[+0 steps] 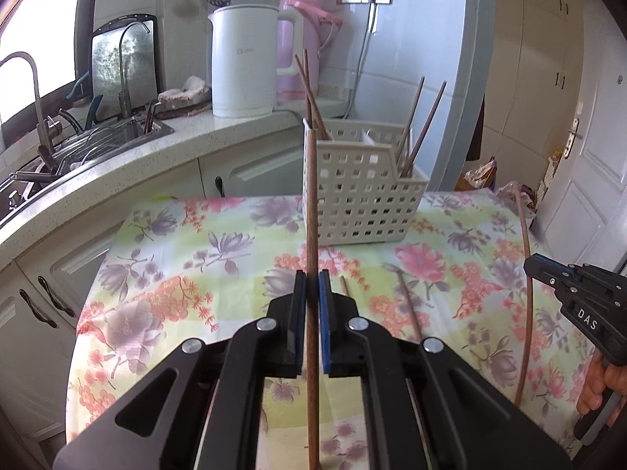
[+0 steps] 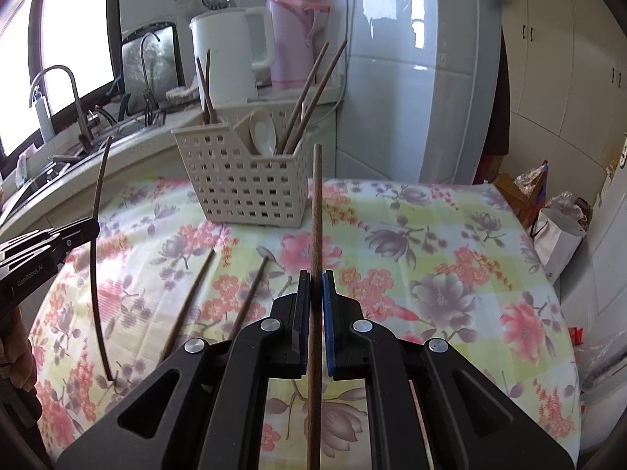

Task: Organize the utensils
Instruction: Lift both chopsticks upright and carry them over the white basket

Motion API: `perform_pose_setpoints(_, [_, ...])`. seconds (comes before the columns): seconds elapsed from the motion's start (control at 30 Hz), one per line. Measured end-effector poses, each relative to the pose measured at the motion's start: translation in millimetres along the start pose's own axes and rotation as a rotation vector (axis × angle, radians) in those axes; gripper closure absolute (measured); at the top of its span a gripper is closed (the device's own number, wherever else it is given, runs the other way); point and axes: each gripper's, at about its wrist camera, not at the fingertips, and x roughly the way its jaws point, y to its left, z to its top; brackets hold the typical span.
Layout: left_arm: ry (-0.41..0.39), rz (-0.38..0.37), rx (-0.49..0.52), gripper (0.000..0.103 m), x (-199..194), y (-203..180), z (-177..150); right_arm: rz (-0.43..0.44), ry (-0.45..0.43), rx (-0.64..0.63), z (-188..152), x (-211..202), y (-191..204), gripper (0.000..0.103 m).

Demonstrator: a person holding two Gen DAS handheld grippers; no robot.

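Observation:
My left gripper (image 1: pixel 312 280) is shut on a brown wooden chopstick (image 1: pixel 311 203) held upright, its tip near the basket's near left corner. My right gripper (image 2: pixel 316 280) is shut on another chopstick (image 2: pixel 317 203), also upright. A cream perforated basket (image 1: pixel 364 203) stands at the table's far side, also in the right wrist view (image 2: pixel 243 192); it holds several chopsticks (image 2: pixel 309 94) and a pale spoon (image 2: pixel 263 129). Two loose chopsticks (image 2: pixel 192 293) lie on the floral tablecloth. The right gripper shows at the right edge of the left view (image 1: pixel 527 268), the left gripper at the left of the right view (image 2: pixel 96 229).
The table has a floral cloth (image 1: pixel 196 258). Behind it runs a counter with a white kettle (image 1: pixel 243 58), a pink thermos (image 1: pixel 301 35) and a sink (image 1: pixel 98 141). A white door (image 1: pixel 580 180) and bags (image 2: pixel 556 231) are on the right.

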Motion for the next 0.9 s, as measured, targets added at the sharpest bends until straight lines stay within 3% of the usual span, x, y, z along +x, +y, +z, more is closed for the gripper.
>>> perform_pose_setpoints(0.4, [-0.077,-0.024,-0.004,0.097,-31.5,-0.3,25.0,0.020,-0.092,0.009,26.7,-36.8,-9.2,0.096])
perform_pose_setpoints(0.9, [-0.108,-0.061,-0.020,0.097,-34.8,9.5,66.7,0.063,-0.105,0.003,57.3,-32.5,-11.5,0.096])
